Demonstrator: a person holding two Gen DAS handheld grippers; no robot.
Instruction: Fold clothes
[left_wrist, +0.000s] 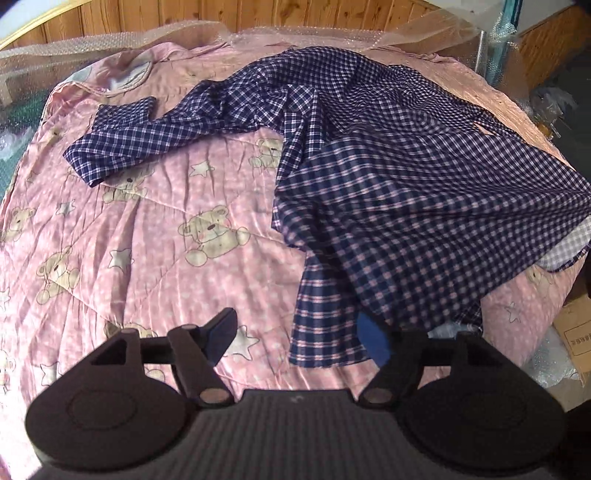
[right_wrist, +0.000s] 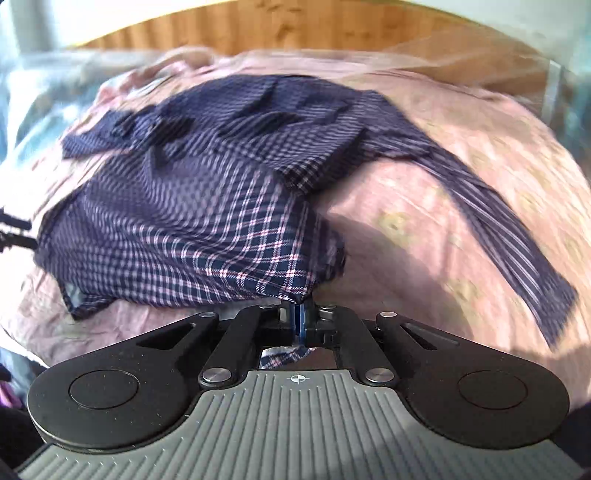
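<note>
The right claw (right_wrist: 300, 319) pinches the shirt (right_wrist: 192, 184) hem, probably lifting it; the left claw (left_wrist: 295, 332), wide, should grip next.

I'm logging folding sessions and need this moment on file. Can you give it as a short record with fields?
garment: navy plaid shirt, crumpled, not yet folded
surface: pink teddy-bear quilt
sleeve: one stretched out across the quilt, cuff lying flat
left gripper: open, fingers spread either side of the shirt's near edge
right gripper: shut on a corner of the shirt, cloth lifted
backdrop: wooden wall panelling
</note>
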